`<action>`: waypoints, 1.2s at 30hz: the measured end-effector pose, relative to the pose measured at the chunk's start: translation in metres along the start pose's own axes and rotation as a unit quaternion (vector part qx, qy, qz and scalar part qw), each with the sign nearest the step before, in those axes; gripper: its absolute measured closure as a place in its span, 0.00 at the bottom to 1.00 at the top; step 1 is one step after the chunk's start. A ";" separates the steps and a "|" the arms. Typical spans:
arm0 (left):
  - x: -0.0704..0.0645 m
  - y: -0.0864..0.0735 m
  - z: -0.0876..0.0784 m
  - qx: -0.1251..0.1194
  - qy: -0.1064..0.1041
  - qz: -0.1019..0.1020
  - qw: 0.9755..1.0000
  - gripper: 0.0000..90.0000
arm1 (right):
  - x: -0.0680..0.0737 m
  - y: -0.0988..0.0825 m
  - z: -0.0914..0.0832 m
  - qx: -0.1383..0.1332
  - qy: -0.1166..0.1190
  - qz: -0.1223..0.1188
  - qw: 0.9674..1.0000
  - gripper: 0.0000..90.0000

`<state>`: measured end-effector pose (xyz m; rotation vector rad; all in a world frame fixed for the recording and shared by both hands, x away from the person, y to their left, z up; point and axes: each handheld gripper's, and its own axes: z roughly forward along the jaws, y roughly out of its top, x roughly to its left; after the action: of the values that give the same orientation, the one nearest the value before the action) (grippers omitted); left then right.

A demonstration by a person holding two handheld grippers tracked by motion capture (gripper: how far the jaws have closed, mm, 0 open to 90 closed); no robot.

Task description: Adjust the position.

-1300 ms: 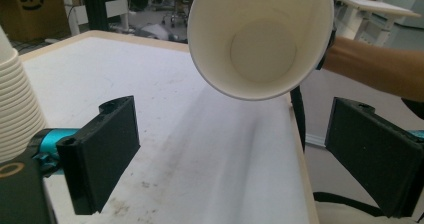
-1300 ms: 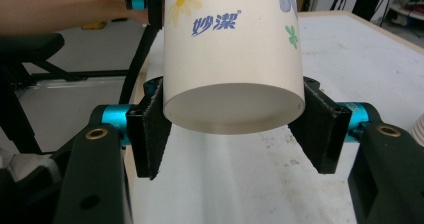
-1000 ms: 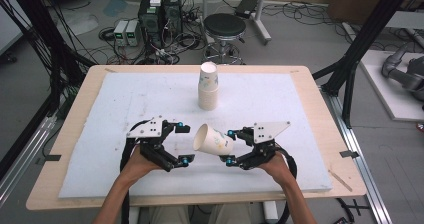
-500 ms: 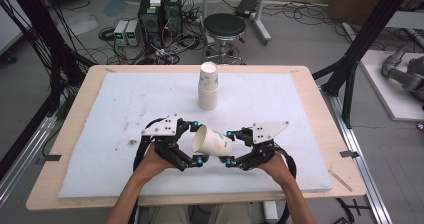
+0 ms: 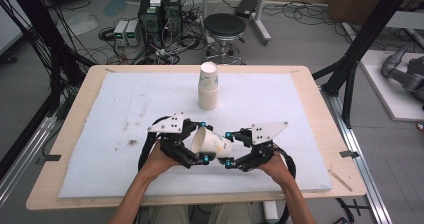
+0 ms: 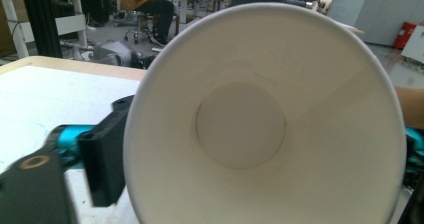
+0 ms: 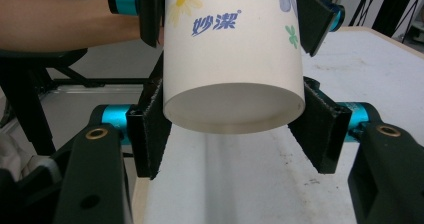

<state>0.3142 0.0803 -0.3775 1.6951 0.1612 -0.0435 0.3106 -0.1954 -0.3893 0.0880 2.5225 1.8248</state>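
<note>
One cup (image 5: 209, 143) lies on its side in the air between two grippers, just above the white mat (image 5: 100, 134), axis running left-right, mouth facing left. Right gripper (image 5: 227, 149) is clamped on the base end. Left gripper (image 5: 202, 143) has slid in from the left and its jaws have just been closing around the rim end. One cup stack (image 5: 208, 86) stands upright behind, unmoved.

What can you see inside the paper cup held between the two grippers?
The left gripper view looks into the paper cup: plain white walls and a round flat bottom, nothing inside. The cup hides most of the table behind it.
</note>
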 end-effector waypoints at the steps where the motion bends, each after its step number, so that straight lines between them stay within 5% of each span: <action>1: 0.000 0.000 0.000 0.001 -0.003 0.002 1.000 0.21 | 0.000 0.000 0.000 0.000 0.001 0.001 1.000 0.42; 20: -0.001 -0.003 -0.004 -0.003 -0.012 0.009 1.000 0.34 | 0.000 -0.001 0.002 0.005 0.005 0.002 1.000 0.40; 21: -0.002 -0.003 -0.004 -0.002 -0.009 0.009 1.000 0.34 | 0.000 -0.001 0.002 0.005 0.005 0.002 1.000 0.40; 22: -0.002 -0.003 -0.004 0.000 -0.005 0.010 1.000 0.34 | 0.001 -0.001 0.003 0.007 0.000 0.012 1.000 0.24; 25: -0.001 -0.003 -0.006 0.001 -0.001 0.010 1.000 0.34 | 0.002 0.000 0.003 0.013 -0.002 0.011 1.000 0.20; 32: -0.001 -0.002 -0.010 0.008 0.010 0.012 1.000 0.35 | 0.002 0.000 0.004 0.023 -0.018 0.015 0.999 0.19; 36: 0.000 0.001 -0.014 0.032 0.032 0.019 0.999 0.35 | 0.003 0.000 0.003 0.033 -0.032 0.020 0.999 0.19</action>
<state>0.3131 0.0945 -0.3742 1.7647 0.1775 0.0337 0.3083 -0.1920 -0.3904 0.1983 2.5548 1.7233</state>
